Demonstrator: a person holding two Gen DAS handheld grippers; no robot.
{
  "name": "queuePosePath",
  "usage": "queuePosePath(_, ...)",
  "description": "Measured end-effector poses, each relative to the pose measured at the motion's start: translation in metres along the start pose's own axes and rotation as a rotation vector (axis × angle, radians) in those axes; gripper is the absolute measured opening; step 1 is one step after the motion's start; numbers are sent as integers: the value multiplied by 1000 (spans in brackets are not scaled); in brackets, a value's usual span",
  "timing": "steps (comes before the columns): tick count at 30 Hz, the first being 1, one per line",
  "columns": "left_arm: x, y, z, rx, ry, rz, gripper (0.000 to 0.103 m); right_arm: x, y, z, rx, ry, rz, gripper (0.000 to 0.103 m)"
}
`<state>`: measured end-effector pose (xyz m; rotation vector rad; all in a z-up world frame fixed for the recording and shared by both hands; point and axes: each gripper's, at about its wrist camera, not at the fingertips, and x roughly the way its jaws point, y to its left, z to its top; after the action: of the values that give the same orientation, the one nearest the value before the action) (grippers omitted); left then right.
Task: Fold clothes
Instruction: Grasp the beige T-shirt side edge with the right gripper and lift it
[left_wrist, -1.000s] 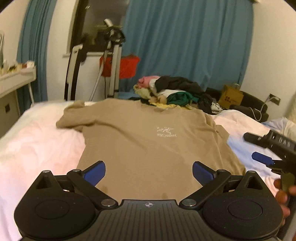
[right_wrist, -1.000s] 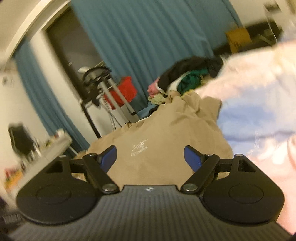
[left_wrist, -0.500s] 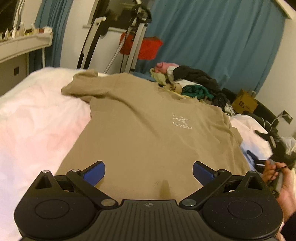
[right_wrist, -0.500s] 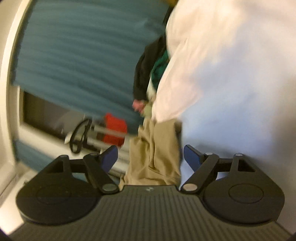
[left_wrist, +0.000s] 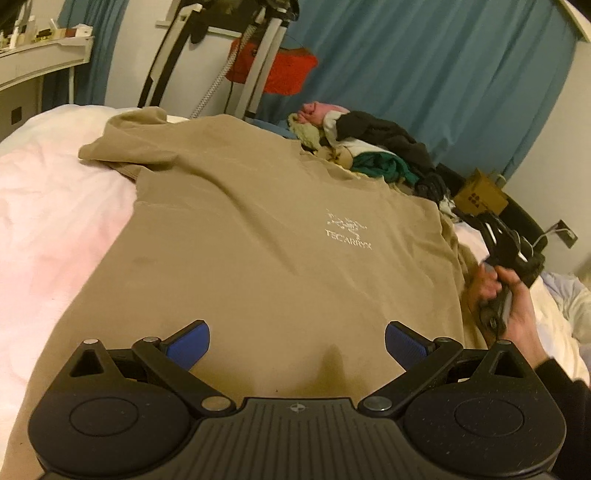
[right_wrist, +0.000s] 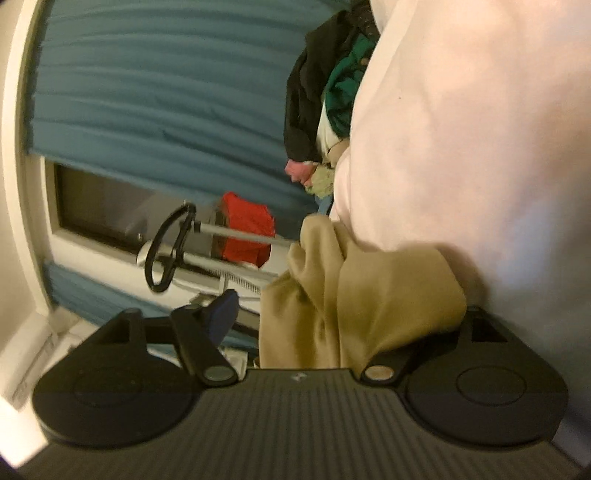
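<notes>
Tan cotton fills most of what my left wrist camera sees: the T-shirt (left_wrist: 258, 236) lies spread front-up on the pale pink bed cover (left_wrist: 48, 206), white logo print at the chest, one sleeve bunched at the far left corner. My left gripper (left_wrist: 297, 341) hovers over the near hem with its blue pads set wide apart and nothing between them. At the shirt's right edge my right hand (left_wrist: 506, 295) works the other gripper down at the side seam. Beyond the collar sits a pile of other clothes (left_wrist: 369, 155), dark, green and pink, against the teal curtain (left_wrist: 443, 74).

Seen through the right wrist camera, rolled onto its side, the right gripper (right_wrist: 332, 325) has a thick fold of that tan cloth (right_wrist: 362, 295) bunched between its fingers. One blue pad (right_wrist: 223, 314) shows, well off the cloth; the other is buried under fabric. The jaws look parted, not yet clamped.

To do this well, I judge I should close the right gripper on the edge only, not on the cover beneath, then pinch the hem with the left at a matching spot so the fold lifts evenly. The knit is soft and limp, likely to sag and crease between the two grips.
</notes>
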<state>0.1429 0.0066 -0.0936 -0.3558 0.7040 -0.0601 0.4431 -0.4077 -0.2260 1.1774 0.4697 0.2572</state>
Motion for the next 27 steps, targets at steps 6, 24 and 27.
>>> queuePosePath(6,-6,2,3,-14,-18,-19,102,1,14,4,-48,-110,14,11)
queuePosePath(24,-32,0,2,24,-69,-29,102,-111,-10,-14,-13,-314,-149,91)
queuePosePath(27,-33,-1,1,41,-65,-26,102,-119,-5,-29,12,-291,-222,90)
